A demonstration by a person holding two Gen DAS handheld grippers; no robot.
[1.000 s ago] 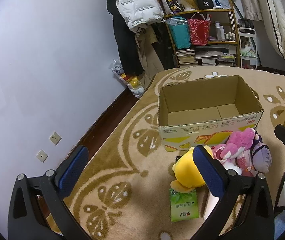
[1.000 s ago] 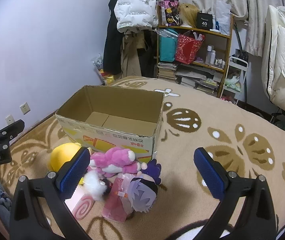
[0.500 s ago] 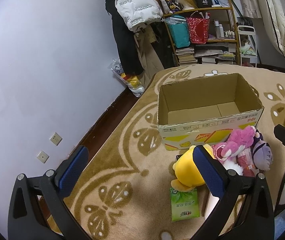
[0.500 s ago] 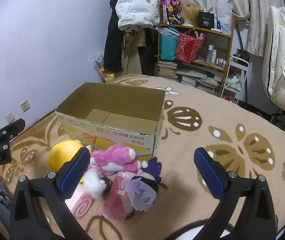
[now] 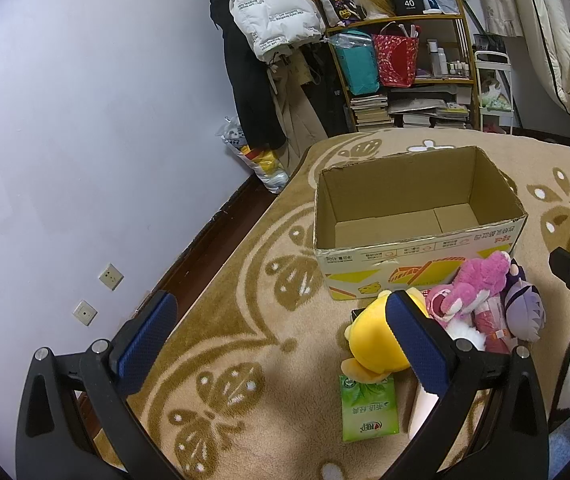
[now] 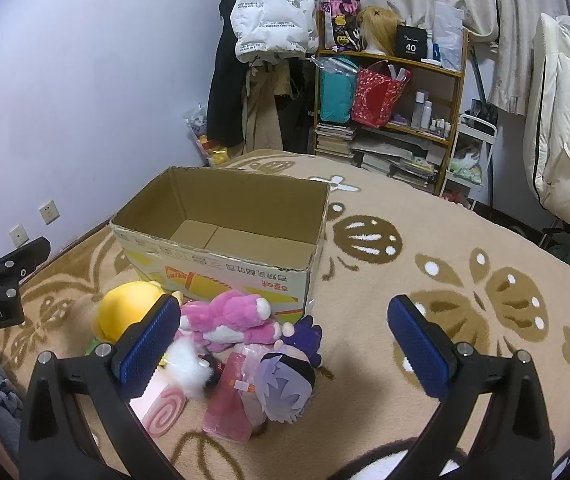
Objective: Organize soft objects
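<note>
An empty cardboard box (image 5: 417, 264) (image 6: 221, 268) stands open on the patterned carpet. Piled against its front are a yellow plush (image 5: 373, 340) (image 6: 125, 312), a pink plush (image 5: 469, 292) (image 6: 229, 316), a purple-haired doll (image 5: 523, 314) (image 6: 285, 384), a pink swirl cushion (image 6: 161, 408) and a green packet (image 5: 369, 410). My left gripper (image 5: 281, 340) hovers open above the carpet left of the pile, its right finger overlapping the yellow plush in view. Over the pile's right side my right gripper (image 6: 285, 340) is open too, holding nothing.
A cluttered shelf (image 6: 389, 96) with bags, books and bottles stands behind the box, with coats (image 6: 269, 20) hanging beside it. The wall (image 5: 85, 140) with sockets runs along the left. Bedding (image 6: 565, 160) lies at the right. A bag of toys (image 5: 261, 160) sits by the wall.
Both grippers have drifted slightly; the box and toys sit a little lower in the right wrist view. Nothing was grasped or released.
</note>
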